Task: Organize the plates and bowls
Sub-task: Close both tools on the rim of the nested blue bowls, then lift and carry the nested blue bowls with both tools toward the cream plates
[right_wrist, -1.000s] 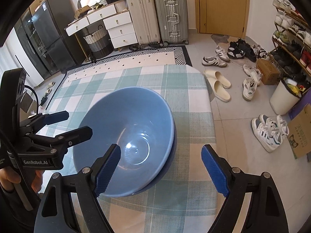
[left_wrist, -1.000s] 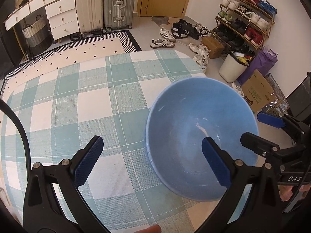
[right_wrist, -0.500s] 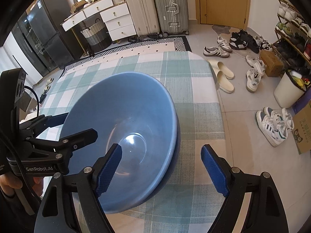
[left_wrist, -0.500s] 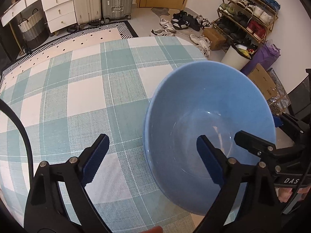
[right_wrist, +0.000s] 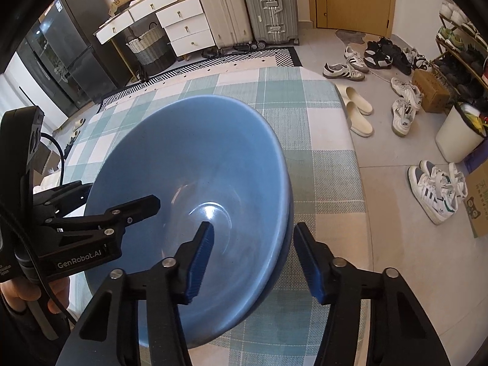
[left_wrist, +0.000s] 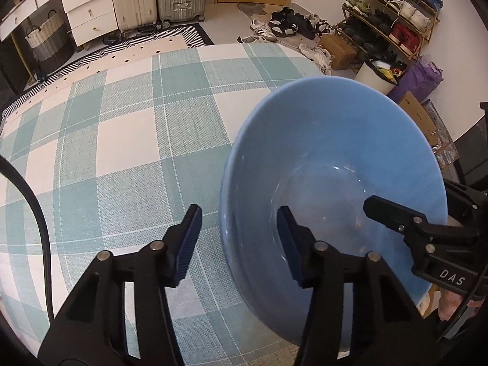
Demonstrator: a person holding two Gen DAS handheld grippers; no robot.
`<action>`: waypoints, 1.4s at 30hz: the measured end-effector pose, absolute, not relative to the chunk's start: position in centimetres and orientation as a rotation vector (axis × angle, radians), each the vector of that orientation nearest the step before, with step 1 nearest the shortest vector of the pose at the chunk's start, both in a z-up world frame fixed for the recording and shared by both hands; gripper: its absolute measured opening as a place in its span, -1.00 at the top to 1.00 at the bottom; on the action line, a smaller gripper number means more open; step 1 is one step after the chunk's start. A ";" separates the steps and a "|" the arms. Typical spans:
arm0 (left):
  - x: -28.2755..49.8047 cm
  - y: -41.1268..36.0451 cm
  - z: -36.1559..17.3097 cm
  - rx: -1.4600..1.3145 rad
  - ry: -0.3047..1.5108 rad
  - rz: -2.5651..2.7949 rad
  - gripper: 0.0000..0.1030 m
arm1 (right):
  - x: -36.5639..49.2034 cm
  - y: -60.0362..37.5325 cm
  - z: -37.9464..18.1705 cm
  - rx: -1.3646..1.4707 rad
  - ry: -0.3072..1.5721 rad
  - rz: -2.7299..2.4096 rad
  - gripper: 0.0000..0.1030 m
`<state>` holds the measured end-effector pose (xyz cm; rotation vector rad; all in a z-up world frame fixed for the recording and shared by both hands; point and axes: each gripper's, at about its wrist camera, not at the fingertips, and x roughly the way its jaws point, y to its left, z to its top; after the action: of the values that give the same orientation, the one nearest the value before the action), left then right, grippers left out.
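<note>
Both grippers have come down onto opposite sides of the wide, glossy light-blue ceramic bowl (left_wrist: 332, 201), which sits on the teal-and-white checked tablecloth (left_wrist: 122, 140) near the table's right edge. In the right wrist view a 2nd, darker blue rim (right_wrist: 288, 213) shows just under its right side, so it seems nested in another bowl.

A second ago both sets of jaws stood wide above the bowl. Now the left gripper (left_wrist: 239, 241) straddles the near-left rim, 1 finger outside over the cloth and 1 inside, and its jaws are closing. The right gripper (right_wrist: 254, 260) straddles the right rim the same way, also closing. Gaps still show beside each pad, so neither has clamped yet.

This looks like the start of a 2-handed lift of the bowl, probably to move or restack it.
</note>
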<state>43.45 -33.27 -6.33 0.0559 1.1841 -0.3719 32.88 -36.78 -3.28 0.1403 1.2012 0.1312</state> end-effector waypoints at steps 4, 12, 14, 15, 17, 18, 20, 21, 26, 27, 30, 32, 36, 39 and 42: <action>43.4 -33.4 -6.7 0.060 1.195 -0.384 0.51 | 32.8 -36.6 -3.4 0.140 1.211 0.133 0.37; 43.4 -33.7 -6.9 0.058 1.183 -0.392 0.75 | 32.5 -37.1 -3.5 0.163 1.201 0.126 0.48; 43.2 -33.7 -6.8 0.067 1.179 -0.388 0.75 | 32.5 -37.0 -3.5 0.163 1.199 0.123 0.49; 43.2 -33.8 -6.9 0.066 1.179 -0.385 0.75 | 32.4 -37.0 -3.5 0.164 1.199 0.123 0.49; 43.1 -33.8 -6.9 0.062 1.179 -0.381 0.75 | 32.3 -37.1 -3.6 0.173 1.200 0.122 0.50; 43.0 -33.8 -6.9 0.063 1.180 -0.378 0.75 | 32.3 -37.0 -3.6 0.173 1.200 0.121 0.50; 42.9 -33.8 -6.9 0.064 1.180 -0.376 0.75 | 32.3 -36.8 -3.5 0.171 1.203 0.120 0.50; 42.7 -33.8 -6.8 0.066 1.179 -0.377 0.75 | 32.3 -36.8 -3.5 0.170 1.203 0.121 0.50; 41.8 -33.3 -6.1 0.068 1.164 -0.371 0.75 | 32.1 -36.5 -3.0 0.168 1.192 0.121 0.50; 41.7 -33.2 -5.8 0.068 1.162 -0.370 0.75 | 32.0 -36.4 -2.9 0.167 1.189 0.122 0.50; 41.3 -32.9 -4.9 0.066 1.147 -0.365 0.75 | 31.7 -36.2 -2.3 0.163 1.178 0.127 0.50; 40.8 -32.6 -4.2 0.066 1.138 -0.363 0.75 | 31.5 -36.1 -1.9 0.165 1.171 0.131 0.50; 39.8 -31.7 -2.5 0.062 1.111 -0.354 0.75 | 31.0 -35.6 -0.8 0.157 1.150 0.140 0.50; 39.0 -31.0 -1.2 0.065 1.091 -0.348 0.75 | 30.5 -35.0 0.2 0.151 1.134 0.148 0.50; 38.0 -30.3 0.2 0.064 1.072 -0.339 0.75 | 29.8 -34.3 1.3 0.141 1.119 0.156 0.50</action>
<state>38.04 -30.28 0.25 0.0642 1.0722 -0.3395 29.85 -34.29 1.29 0.1412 1.1193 0.1562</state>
